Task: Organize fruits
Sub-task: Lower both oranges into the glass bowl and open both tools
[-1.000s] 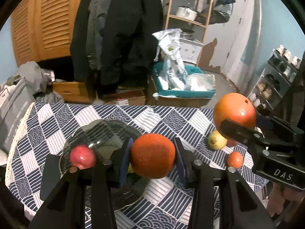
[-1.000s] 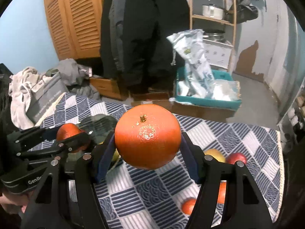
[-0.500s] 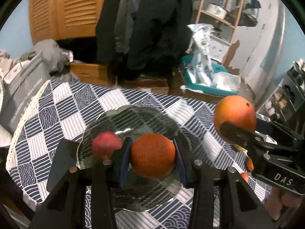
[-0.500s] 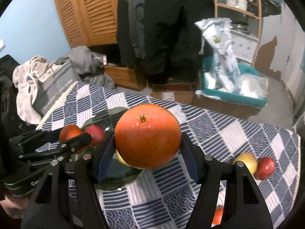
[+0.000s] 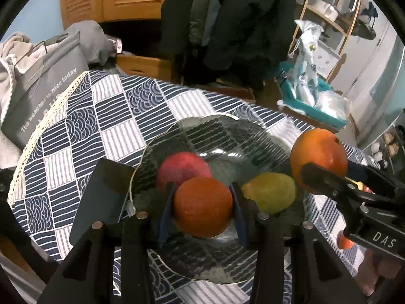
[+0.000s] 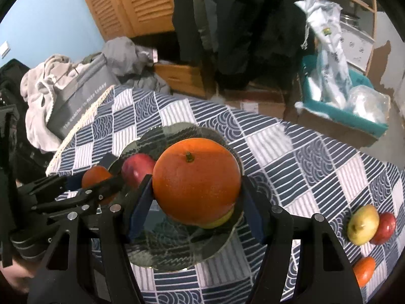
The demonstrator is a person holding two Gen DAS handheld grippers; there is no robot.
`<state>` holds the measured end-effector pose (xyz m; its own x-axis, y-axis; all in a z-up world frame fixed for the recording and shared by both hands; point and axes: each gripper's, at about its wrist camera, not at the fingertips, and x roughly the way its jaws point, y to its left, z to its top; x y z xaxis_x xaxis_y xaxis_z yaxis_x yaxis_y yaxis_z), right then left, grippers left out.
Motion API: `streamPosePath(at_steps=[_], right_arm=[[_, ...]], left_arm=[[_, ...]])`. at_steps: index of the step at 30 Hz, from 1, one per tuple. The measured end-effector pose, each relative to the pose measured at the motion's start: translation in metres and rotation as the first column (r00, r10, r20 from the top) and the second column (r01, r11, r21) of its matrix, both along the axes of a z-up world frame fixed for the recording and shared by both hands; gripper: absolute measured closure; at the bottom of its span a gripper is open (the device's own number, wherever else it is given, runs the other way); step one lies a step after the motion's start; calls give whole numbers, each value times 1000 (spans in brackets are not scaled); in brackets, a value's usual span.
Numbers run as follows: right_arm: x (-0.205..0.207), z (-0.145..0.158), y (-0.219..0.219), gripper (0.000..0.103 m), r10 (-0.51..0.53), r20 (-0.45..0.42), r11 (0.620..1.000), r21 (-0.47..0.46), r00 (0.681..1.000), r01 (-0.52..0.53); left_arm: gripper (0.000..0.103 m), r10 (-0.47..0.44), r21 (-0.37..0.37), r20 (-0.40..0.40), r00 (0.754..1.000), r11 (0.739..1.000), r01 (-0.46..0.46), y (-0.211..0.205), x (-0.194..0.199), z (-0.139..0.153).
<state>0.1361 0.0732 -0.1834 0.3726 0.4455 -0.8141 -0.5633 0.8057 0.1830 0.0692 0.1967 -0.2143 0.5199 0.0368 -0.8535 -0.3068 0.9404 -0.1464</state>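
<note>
Above the glass plate point(image 6: 222, 243), the large orange point(image 6: 196, 179) sits stem end up, round with no clear long axis, clamped between the blue pads of the right hand-held gripper point(image 6: 196, 202). Left of it, the left hand-held gripper point(image 5: 202, 210) grips a smaller orange point(image 5: 202, 206) over the plate's red apple point(image 5: 182, 168) and yellow-green fruit point(image 5: 272, 193).

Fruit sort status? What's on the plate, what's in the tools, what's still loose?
Done: a red apple and a yellow-green fruit lie on the glass plate.
In hand: the left tool grips a small orange, the right tool a large orange, both over the plate.
Left: a yellow apple, a second red apple and an orange fruit on the tablecloth.
</note>
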Motion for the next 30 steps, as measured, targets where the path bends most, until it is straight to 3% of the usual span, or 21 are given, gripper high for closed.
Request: streamPosePath(at_steps=[12, 18, 20, 22, 30], right_arm=[[5, -32, 15, 36, 22, -67, 998, -52, 998, -25], [6, -34, 16, 35, 30, -80, 998, -49, 996, -34], [7, -34, 16, 34, 28, -88, 998, -46, 996, -32], [7, -34, 16, 32, 26, -93, 999, -44, 995, -30], [4, -27, 14, 32, 38, -86, 999, -19, 996, -40]], left_arm=[[59, 3, 10, -68, 998, 1000, -2, 10, -2, -26], [58, 11, 2, -82, 997, 1000, -11, 12, -1, -29], [54, 17, -3, -82, 997, 1000, -17, 13, -2, -28], [41, 20, 2, -77, 997, 1000, -20, 13, -2, -26], [40, 9, 19, -72, 997, 1000, -8, 6, -3, -23]])
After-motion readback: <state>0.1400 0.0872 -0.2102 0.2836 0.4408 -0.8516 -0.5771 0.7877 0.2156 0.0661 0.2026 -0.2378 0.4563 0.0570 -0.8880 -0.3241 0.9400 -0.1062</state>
